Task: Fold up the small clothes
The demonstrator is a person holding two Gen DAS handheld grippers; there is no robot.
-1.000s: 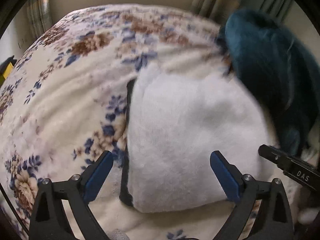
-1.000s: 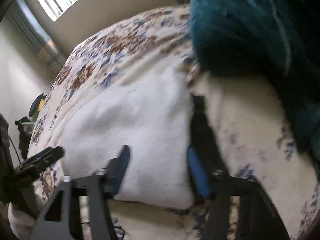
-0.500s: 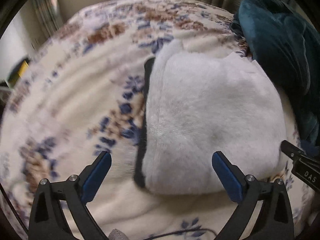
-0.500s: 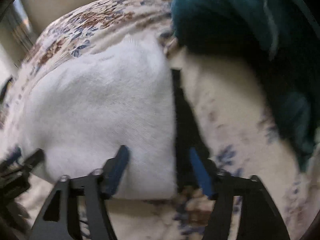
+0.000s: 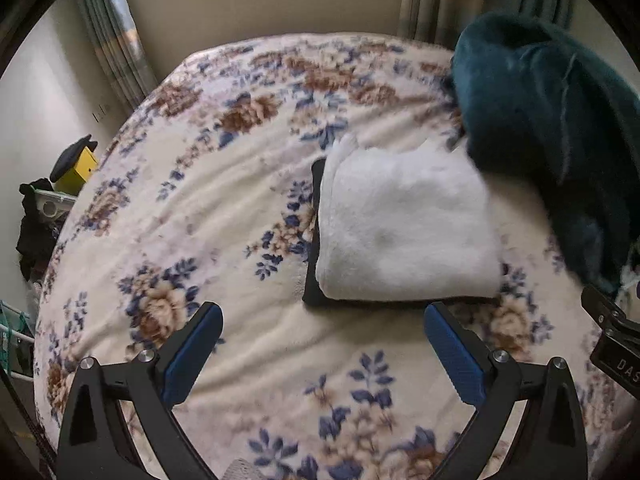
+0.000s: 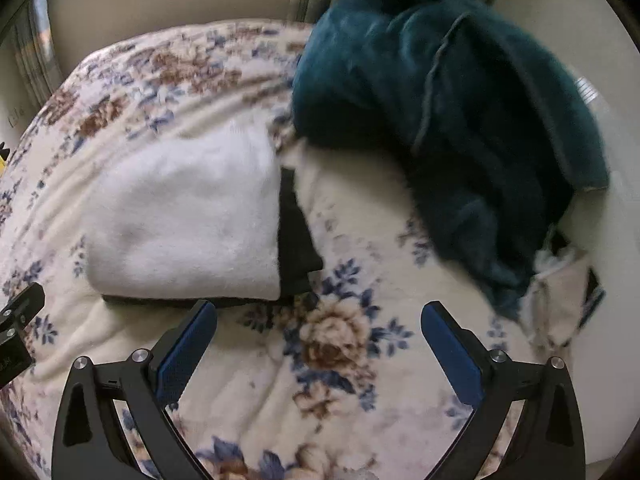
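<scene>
Left wrist: folded white garment (image 5: 404,232) on floral blanket (image 5: 192,208)

White capital letters "DAS" are showing on a black bar (image 5: 616,344), which is sitting just outside the right jaw of the left gripper (image 5: 322,350), at the right edge of the left wrist view; whatever lettering follows is running out of the picture. In the right wrist view a black block (image 6: 14,332) is sitting outside the left jaw of the right gripper (image 6: 320,346), carrying faint pale marks that are too blurred to read. No other writing, number or brand is showing legibly anywhere else.
</scene>
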